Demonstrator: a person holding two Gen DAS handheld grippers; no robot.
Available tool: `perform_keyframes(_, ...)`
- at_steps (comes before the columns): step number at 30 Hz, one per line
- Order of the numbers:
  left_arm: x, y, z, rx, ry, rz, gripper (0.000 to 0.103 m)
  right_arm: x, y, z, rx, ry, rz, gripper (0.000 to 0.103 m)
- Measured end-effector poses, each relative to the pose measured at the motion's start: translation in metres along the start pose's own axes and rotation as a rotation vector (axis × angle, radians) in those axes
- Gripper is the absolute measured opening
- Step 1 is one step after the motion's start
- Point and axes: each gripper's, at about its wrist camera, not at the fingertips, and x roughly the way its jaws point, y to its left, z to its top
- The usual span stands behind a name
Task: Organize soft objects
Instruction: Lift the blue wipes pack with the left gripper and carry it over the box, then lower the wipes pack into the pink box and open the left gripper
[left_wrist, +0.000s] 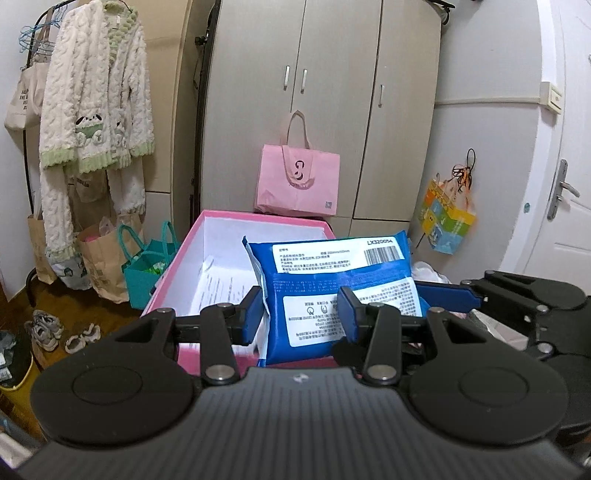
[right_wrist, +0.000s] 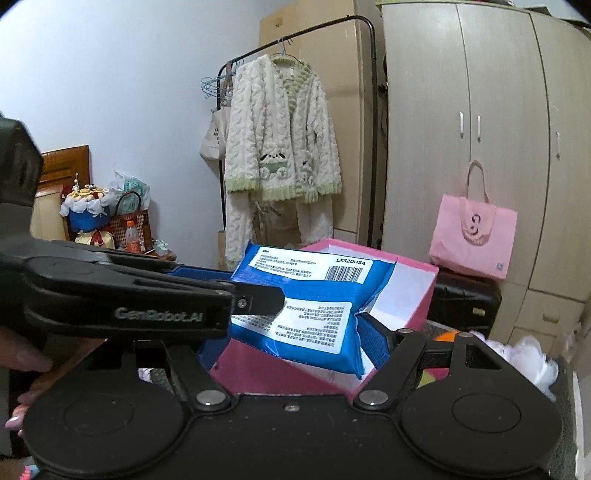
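Leaning inside pink box (left_wrist: 184, 243): blue wipes pack (left_wrist: 332, 280), paper sheets (left_wrist: 214, 284).

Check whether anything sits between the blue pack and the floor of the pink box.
Nothing solid shows. The blue pack is tilted over the pink box, both grippers at it. Below it the box holds only flat printed paper on the white floor. The part right under the pack is hidden.

Pink tote (left_wrist: 298, 181) — fleece robe (left_wrist: 96, 92)
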Motion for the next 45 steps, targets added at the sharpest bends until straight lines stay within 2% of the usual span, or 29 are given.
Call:
perform_keyframes(3, 0.016, 0.006, 0.009, -0.008, 0.000, -0.014, 0.041, 0.010, -0.009, 0.006, 0.004, 0.002, -0.007, 0.071)
perform_keyframes(7, 0.043, 0.012, 0.021, -0.013, 0.014, -0.009, 0.042, 0.030, -0.028, 0.016, 0.020, 0.027, -0.012, 0.057)
perform_keyframes(11, 0.074, 0.022, 0.036, -0.027, 0.045, -0.011, 0.043, 0.058, -0.053, 0.026, 0.074, 0.057, -0.001, 0.049)
perform_keyframes(20, 0.140, 0.044, 0.060, -0.046, 0.210, -0.025, 0.043, 0.114, -0.079, 0.037, 0.097, 0.140, -0.013, 0.046)
perform_keyframes(23, 0.154, 0.046, 0.064, -0.048, 0.222, -0.009, 0.043, 0.126, -0.083, 0.038, 0.096, 0.159, -0.024, 0.047)
perform_keyframes(24, 0.157, 0.045, 0.064, -0.050, 0.215, 0.003, 0.046, 0.130, -0.085, 0.038, 0.097, 0.165, -0.029, 0.049)
perform_keyframes(25, 0.161, 0.046, 0.063, -0.060, 0.212, 0.014, 0.055, 0.135, -0.087, 0.037, 0.096, 0.168, -0.041, 0.049)
perform_keyframes(29, 0.161, 0.041, 0.057, -0.014, 0.196, 0.073, 0.064, 0.144, -0.089, 0.031, 0.083, 0.175, -0.095, 0.055)
perform_keyframes(31, 0.154, 0.039, 0.055, 0.031, 0.178, 0.063, 0.071, 0.140, -0.088, 0.028, 0.079, 0.181, -0.084, 0.056)
perform_keyframes(36, 0.131, 0.034, 0.058, 0.087, 0.140, 0.090, 0.072, 0.124, -0.088, 0.026, 0.072, 0.178, -0.061, 0.056)
perform_keyframes(45, 0.099, 0.021, 0.054, 0.131, 0.141, 0.092, 0.072, 0.093, -0.072, 0.032, 0.057, 0.176, -0.028, 0.057)
